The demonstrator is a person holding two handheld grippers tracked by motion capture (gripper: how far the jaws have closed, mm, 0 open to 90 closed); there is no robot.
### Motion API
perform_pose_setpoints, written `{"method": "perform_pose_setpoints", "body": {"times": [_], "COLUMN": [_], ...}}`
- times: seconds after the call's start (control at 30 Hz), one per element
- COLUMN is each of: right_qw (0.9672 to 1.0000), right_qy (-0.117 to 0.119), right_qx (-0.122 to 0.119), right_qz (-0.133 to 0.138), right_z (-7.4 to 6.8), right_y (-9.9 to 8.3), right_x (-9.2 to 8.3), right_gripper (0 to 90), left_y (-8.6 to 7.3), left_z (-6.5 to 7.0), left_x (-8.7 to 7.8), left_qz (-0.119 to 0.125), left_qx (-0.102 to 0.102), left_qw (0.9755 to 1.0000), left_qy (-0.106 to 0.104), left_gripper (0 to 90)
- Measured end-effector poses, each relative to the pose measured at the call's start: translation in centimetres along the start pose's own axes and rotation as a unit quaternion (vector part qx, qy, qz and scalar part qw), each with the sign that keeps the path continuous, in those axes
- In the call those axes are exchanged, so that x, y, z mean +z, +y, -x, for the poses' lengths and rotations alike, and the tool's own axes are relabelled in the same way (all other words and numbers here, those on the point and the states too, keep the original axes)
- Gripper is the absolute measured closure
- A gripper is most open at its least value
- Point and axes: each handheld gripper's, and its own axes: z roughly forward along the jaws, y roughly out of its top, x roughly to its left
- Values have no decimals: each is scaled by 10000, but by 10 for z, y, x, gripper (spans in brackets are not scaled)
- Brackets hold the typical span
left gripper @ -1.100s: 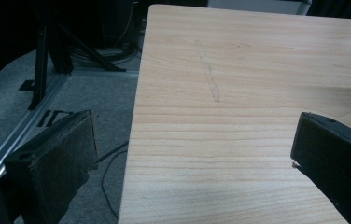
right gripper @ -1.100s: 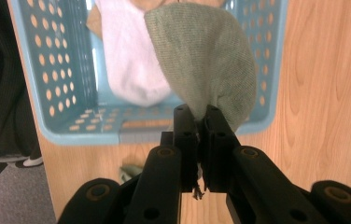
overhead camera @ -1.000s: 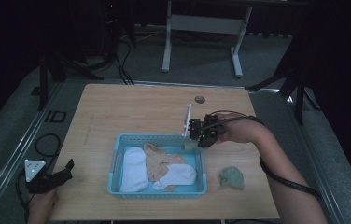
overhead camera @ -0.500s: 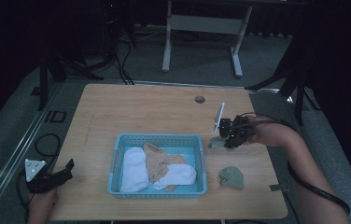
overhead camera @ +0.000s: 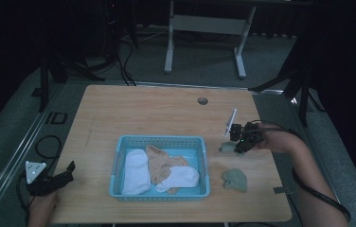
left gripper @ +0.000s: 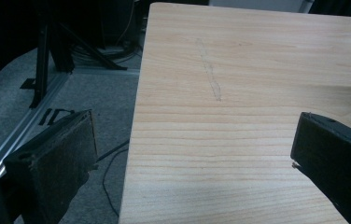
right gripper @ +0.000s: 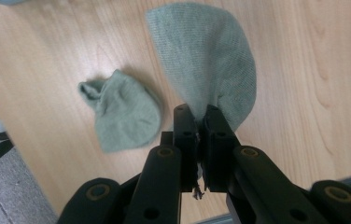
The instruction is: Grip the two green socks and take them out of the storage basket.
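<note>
Two green socks are sitting right of the blue basket (overhead camera: 119,156) on the table (overhead camera: 143,113). Right tool (right gripper: 197,114) is pinching one green sock (right gripper: 211,56), jaws closed tight on its edge, sock hanging out ahead of the tips over the table; in the high view this tool (overhead camera: 235,146) is hovering just right of the basket's far right corner, and the held sock (overhead camera: 226,148) is showing as a small dim lump, shape hard to make out. Second green sock (overhead camera: 235,179) is lying loose on the table right of the basket's near right corner, crumpled (right gripper: 120,114).

Basket is holding a white sock (overhead camera: 136,170) at left, a tan sock (overhead camera: 159,163) in the middle partly buried, and another white sock (overhead camera: 181,177) lying over it.

Left tool (overhead camera: 67,171) is resting off the table's near left corner, well left of the basket, jaws spread wide and gripping nothing; in its own view the tool (left gripper: 192,154) is cut off at both edges. Room beyond the table is too dark to read.
</note>
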Motion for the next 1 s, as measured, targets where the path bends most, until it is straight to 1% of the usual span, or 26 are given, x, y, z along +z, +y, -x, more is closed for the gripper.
{"method": "perform_pose_setpoints", "body": {"times": [0.03,0.07,0.1,0.13,0.17,0.2,0.23,0.27,0.3,0.4,0.43,0.5,0.53,0.57,0.6,0.63,0.7,0.73,0.77,0.8,0.83,0.87,0.9,0.93,0.97,1.0], "right_qw": [10000,10000,10000,10000,10000,9998,9998,9997,9997,9996,9997,9994,9994,9993,9993,9993,9994,9994,9995,9995,9992,9992,9991,9991,9986,9979], "right_qy": [0,56,56,77,77,116,116,153,153,192,198,283,283,325,325,319,290,290,248,248,197,197,131,131,66,15], "right_qx": [0,35,35,33,33,60,60,68,68,100,90,161,161,137,137,156,189,189,215,215,322,322,369,369,494,621], "right_qz": [0,14,14,-50,-50,-136,-136,-168,-168,-162,-136,-125,-125,-149,-149,-142,-62,-62,18,18,128,128,134,134,155,186], "right_z": [0,2,2,3,3,5,5,6,6,7,7,6,6,5,5,4,3,3,3,3,3,3,3,3,4,5], "right_y": [0,3,3,6,6,10,10,12,12,14,15,16,16,15,15,14,11,11,7,7,2,2,-3,-3,-9,-14], "right_x": [0,11,11,23,23,38,38,48,48,56,60,72,72,75,75,73,68,68,63,63,58,58,57,57,57,58], "right_gripper": [858,858,858,858,858,858,858,858,858,857,857,854,854,813,813,743,688,688,635,635,618,618,574,574,511,489], "left_y": [0,0,0,0,0,0,0,0,0,0,0,0,0,0,0,0,0,0,0,0,0,0,0,0,0,0], "left_z": [0,0,0,0,0,0,0,0,0,0,0,0,0,0,0,0,0,0,0,0,0,0,0,0,0,0], "left_x": [0,0,0,0,0,0,0,0,0,0,0,0,0,0,0,0,0,0,0,0,0,0,0,0,0,0], "left_qz": [0,-2,-2,0,0,1,1,3,3,2,2,1,1,3,5,5,5,5,5,5,4,4,4,4,9,9], "left_qx": [0,-1,-1,1,1,-1,-1,-3,-3,-1,2,0,0,1,0,4,4,4,4,4,3,3,5,5,4,4], "left_qw": [10000,10000,10000,10000,10000,10000,10000,10000,10000,10000,10000,10000,10000,10000,10000,10000,10000,10000,10000,10000,10000,10000,10000,10000,10000,10000], "left_qy": [0,-2,-2,-2,-2,-6,-6,-4,-4,-9,-8,-6,-6,-7,-4,-6,-4,-4,-7,-7,-6,-6,-6,-6,-4,-4], "left_gripper": [7,7,7,7,7,7,7,7,7,7,7,7,7,7,7,7,7,7,7,7,7,7,7,7,7,7]}}
